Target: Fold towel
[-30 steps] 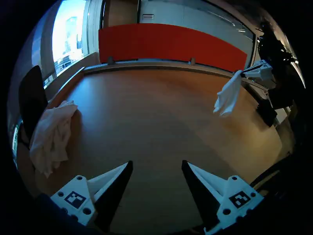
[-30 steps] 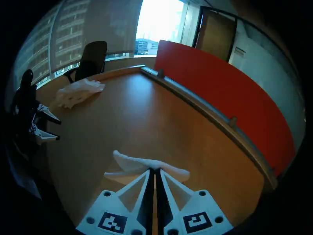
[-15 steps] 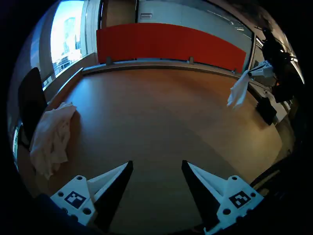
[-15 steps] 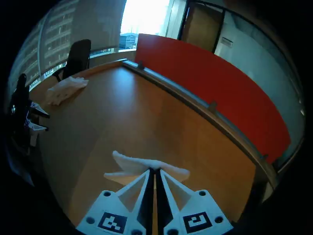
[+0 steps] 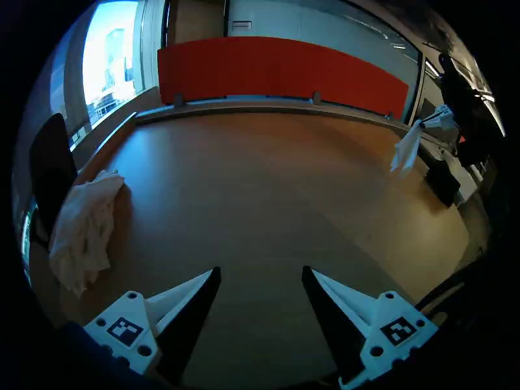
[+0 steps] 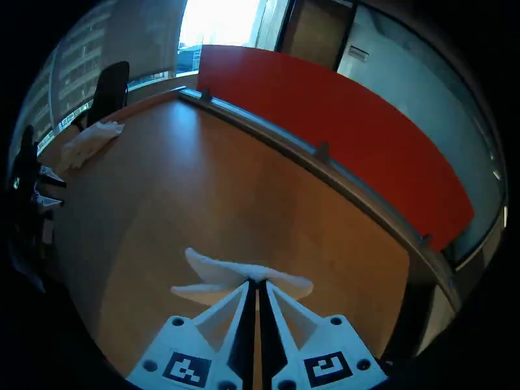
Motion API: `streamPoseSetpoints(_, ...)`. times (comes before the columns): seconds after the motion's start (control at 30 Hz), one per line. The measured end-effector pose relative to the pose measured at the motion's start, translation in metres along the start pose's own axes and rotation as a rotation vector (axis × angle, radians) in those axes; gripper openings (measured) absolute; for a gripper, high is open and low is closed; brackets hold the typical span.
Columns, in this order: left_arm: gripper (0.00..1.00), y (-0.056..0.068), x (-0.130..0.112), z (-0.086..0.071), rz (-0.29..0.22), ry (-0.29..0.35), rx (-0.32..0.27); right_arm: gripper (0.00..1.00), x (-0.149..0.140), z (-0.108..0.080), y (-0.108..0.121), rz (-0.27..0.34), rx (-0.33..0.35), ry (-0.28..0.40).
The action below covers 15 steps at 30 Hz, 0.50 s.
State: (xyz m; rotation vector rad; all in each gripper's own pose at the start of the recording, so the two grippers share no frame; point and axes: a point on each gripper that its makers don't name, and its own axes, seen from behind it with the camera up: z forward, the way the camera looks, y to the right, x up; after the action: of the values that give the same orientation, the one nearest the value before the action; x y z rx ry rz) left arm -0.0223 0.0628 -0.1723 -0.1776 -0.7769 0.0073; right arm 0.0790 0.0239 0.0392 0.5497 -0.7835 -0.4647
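My right gripper (image 6: 257, 286) is shut on a small white towel (image 6: 224, 274), whose folds spread to both sides of the fingertips. In the left gripper view that same towel (image 5: 407, 148) hangs from the right gripper (image 5: 424, 123) at the far right, above the wooden table (image 5: 260, 182). My left gripper (image 5: 260, 276) is open over the near part of the table, with nothing between its fingers. A heap of crumpled white towels (image 5: 84, 224) lies at the table's left edge, also seen far off (image 6: 88, 140) in the right gripper view.
A red partition (image 5: 279, 68) on a grey rail runs along the table's far edge. A dark chair (image 5: 49, 169) stands by the windows at the left. Dark equipment (image 5: 468, 117) sits beyond the table's right edge.
The right gripper has carried the hanging towel farther right and away, toward the table's right edge. The left gripper and the towel heap have stayed put.
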Motion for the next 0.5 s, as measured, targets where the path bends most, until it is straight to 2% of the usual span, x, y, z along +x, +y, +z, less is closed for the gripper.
streamPoseSetpoints(0.5,0.92,0.005,-0.001,0.004,-0.003,-0.015,0.009,0.03,-0.041,-0.009,0.063,0.039,-0.042,-0.081)
